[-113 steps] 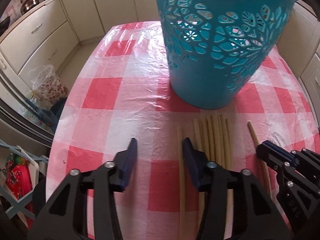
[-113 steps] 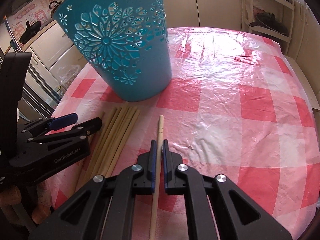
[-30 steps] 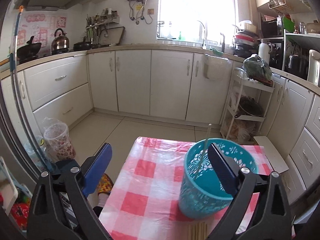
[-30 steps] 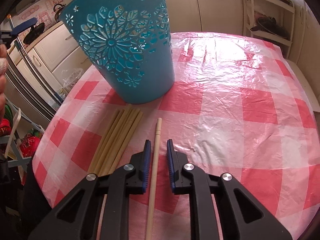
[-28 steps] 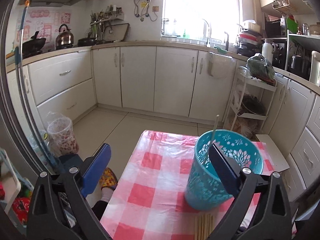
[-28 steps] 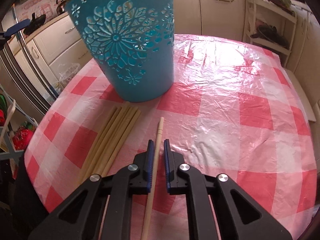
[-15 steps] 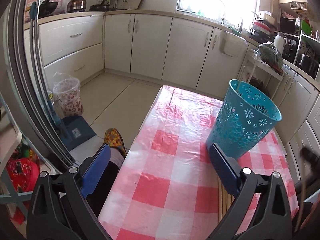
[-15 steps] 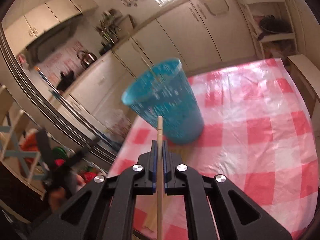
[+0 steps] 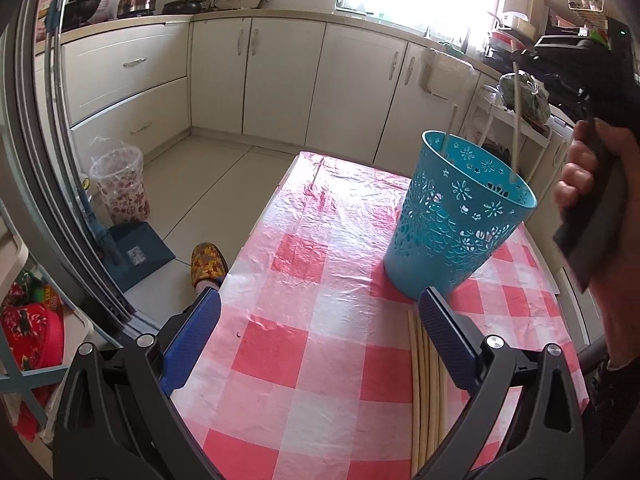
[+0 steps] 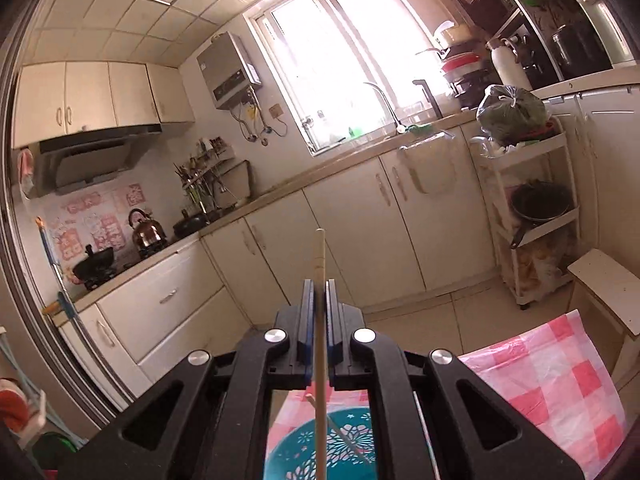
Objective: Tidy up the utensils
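My right gripper (image 10: 319,292) is shut on a single wooden chopstick (image 10: 319,256), held high and almost upright over the teal cut-out basket (image 10: 304,452). In the left wrist view the same chopstick (image 9: 516,120) hangs above the basket (image 9: 460,216), and a hand (image 9: 580,176) holds the right gripper (image 9: 524,56) at the upper right. Two thin sticks (image 9: 450,128) lean inside the basket. My left gripper (image 9: 320,320) is open and empty above the red-checked table (image 9: 312,240). A bundle of chopsticks (image 9: 424,364) lies flat beside its right finger.
On the floor left of the table are a lined waste bin (image 9: 120,184), a blue dustpan (image 9: 136,248) and a foot in a patterned slipper (image 9: 208,264). A white shelf rack (image 10: 536,240) and a low white stool (image 10: 604,288) stand beyond the table's far right.
The right gripper closed on the lone chopstick on the table and lifted it high above the basket. The left gripper came down and tilted toward the table.
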`<state>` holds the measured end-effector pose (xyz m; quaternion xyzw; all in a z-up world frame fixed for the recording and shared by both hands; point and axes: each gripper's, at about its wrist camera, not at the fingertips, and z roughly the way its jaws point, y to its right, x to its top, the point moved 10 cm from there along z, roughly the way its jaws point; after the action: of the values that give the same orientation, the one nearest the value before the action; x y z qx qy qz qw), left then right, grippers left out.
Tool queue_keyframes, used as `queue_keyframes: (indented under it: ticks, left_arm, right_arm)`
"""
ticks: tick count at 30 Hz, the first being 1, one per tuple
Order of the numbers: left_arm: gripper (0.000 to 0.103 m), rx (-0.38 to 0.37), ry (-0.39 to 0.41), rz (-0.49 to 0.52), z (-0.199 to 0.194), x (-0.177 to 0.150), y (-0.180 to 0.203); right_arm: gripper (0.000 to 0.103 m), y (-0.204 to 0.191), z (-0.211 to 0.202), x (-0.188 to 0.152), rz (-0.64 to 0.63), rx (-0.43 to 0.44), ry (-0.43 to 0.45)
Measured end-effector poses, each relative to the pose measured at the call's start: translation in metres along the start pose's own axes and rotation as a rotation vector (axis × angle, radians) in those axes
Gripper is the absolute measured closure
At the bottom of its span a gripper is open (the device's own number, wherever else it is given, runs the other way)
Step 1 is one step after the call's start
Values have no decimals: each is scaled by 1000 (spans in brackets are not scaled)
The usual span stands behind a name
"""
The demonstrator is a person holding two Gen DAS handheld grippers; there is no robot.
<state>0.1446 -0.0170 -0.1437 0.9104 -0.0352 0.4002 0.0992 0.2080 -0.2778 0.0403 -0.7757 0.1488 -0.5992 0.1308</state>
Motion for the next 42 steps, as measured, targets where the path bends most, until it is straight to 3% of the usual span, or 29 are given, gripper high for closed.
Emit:
queue_keyframes:
  ticks: [6, 9, 14, 18, 20, 22, 24, 29, 32, 42]
  left_arm:
    - [8, -6, -33, -28, 10, -6, -5]
    - [8, -7, -35, -40, 10, -6, -8]
    - [8, 2, -22, -37, 3, -3, -10]
    - [8, 9, -13, -30, -4, -4, -9]
    - [8, 13, -13, -26, -6, -6, -10]
    - [8, 17, -22, -27, -6, -9, -10]
    - [8, 22, -33, -28, -6, -13, -10]
    - [8, 29, -49, -11, -8, -20, -7]
    - [8, 39, -47, 9, -12, -23, -6]
    - [8, 38, -75, 2, -11, -32, -11]
  right_arm:
    - [96, 7, 17, -36, -56, -35, -124]
    - [83, 8, 20, -47, -71, -30, -181]
    - [75, 13, -8, -27, -57, -23, -143]
    - [68, 33, -68, -3, -16, -48, -37]
    - [68, 46, -98, -9, -7, -76, -24]
    - [68, 58, -115, -37, -1, -105, -86]
    - [70, 65, -119, -88, -10, -116, -228]
    - [89, 62, -101, -215, -3, -99, -575]
    - [89, 53, -84, -243, -51, -105, -645]
    - [89, 57, -64, -265, -90, -169, -686]
